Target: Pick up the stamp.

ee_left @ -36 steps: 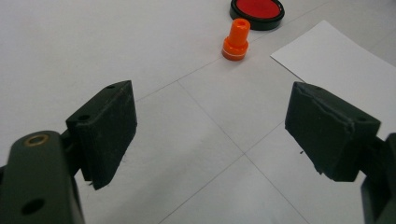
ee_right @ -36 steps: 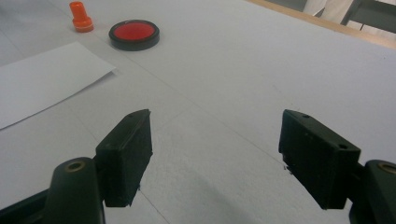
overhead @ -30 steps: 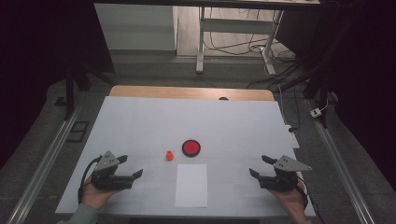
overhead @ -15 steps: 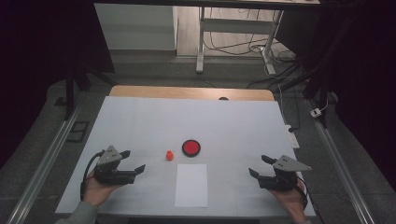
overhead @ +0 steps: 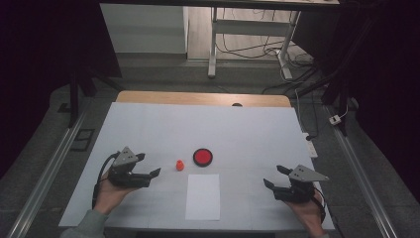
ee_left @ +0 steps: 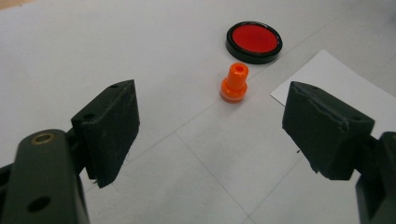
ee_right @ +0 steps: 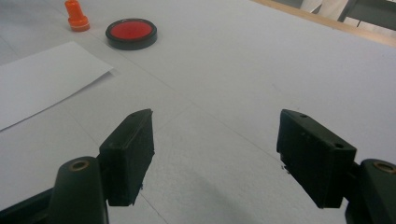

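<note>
dark floor and trailing cables surrounded a white desk in the high view. near the middle of it stood a small orange stamp, with a round red ink pad just to its right and a little farther, and a white sheet of paper on the near side of both. the left tool hovered to the left of the stamp, apart from it, jaws spread. the right tool waited well off at the near right, also spread and empty.

from the left gripper view, the stamp stood upright ahead between the two wide jaws, not yet between them, with the ink pad just beyond and a corner of the paper to the right.

from the right gripper view, the jaws gaped over bare desk; stamp, ink pad and paper lay far to the left.

the stamp looked light, stiff plastic, likely smooth and easy to tip; the narrow upper stem above its wider base seemed the best place to pinch.
</note>
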Demonstrator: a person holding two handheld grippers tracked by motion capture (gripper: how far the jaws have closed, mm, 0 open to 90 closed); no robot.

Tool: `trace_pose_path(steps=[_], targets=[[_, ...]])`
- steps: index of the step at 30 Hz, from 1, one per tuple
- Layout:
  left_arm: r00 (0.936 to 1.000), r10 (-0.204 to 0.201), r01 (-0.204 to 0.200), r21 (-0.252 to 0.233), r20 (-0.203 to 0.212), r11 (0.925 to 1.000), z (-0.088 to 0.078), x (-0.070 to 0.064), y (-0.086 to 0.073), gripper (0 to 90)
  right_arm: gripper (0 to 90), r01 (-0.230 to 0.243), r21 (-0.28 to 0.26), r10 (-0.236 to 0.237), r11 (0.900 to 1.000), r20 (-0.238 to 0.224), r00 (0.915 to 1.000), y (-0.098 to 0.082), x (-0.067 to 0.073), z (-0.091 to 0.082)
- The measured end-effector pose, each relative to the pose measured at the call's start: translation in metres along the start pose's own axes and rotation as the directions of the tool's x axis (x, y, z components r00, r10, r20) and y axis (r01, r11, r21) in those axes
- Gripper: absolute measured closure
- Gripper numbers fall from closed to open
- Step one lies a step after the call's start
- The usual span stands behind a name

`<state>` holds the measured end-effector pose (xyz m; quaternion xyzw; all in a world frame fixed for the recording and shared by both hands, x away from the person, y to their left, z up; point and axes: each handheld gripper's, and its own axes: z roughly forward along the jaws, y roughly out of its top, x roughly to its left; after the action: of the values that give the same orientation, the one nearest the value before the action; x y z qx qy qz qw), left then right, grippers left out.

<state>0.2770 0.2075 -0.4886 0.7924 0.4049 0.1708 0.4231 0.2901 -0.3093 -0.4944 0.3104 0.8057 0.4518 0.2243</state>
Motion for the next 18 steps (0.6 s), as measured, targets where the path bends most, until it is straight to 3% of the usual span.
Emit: trace_pose_path(steps=[10, 18], targets=[[0.9996, 0.009, -0.009, 0.019, 0.028, 0.9998, 0.022, 0.001, 0.02, 19.9, 27.5, -0.001, 0.006, 0.001, 1.0, 0.0, 1.0, -0.001, 0.002, 0.001], [0.9995, 0.004, -0.005, 0.047, 0.032, 0.9989, 0.033, 0.004, 0.019, 20.5, 27.7, 0.0, 0.008, 0.0, 1.0, -0.003, 1.0, -0.001, 0.003, 0.001]])
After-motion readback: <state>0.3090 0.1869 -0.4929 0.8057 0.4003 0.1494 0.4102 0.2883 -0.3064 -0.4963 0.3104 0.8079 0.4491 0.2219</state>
